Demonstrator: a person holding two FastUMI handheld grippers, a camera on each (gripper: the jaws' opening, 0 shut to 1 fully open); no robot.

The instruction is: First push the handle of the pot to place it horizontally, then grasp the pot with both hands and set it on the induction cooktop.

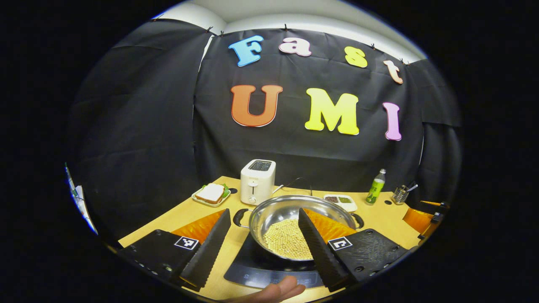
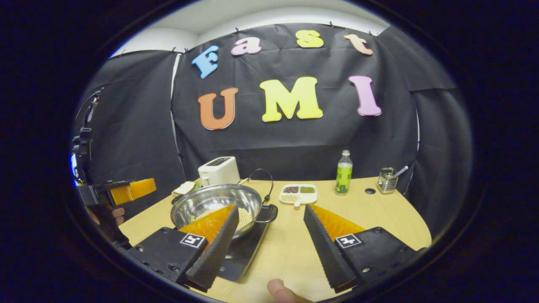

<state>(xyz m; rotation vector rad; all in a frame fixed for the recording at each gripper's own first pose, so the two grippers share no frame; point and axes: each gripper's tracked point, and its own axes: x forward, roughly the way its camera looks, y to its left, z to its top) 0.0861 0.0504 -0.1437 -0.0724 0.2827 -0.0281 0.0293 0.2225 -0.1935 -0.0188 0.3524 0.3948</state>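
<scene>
A steel pot holding pale beans sits on the dark induction cooktop, with one black loop handle to its left and another to its right. My left gripper is open, and its fingers frame the pot from the near side. The right gripper view shows the same pot on the cooktop at left. My right gripper is open over bare table just right of the pot's handle. The left gripper hangs at the far left there.
A white toaster and a plate with a sandwich stand behind the pot. A divided dish, a green bottle and a wire utensil holder line the back right. A fingertip shows at the near edge.
</scene>
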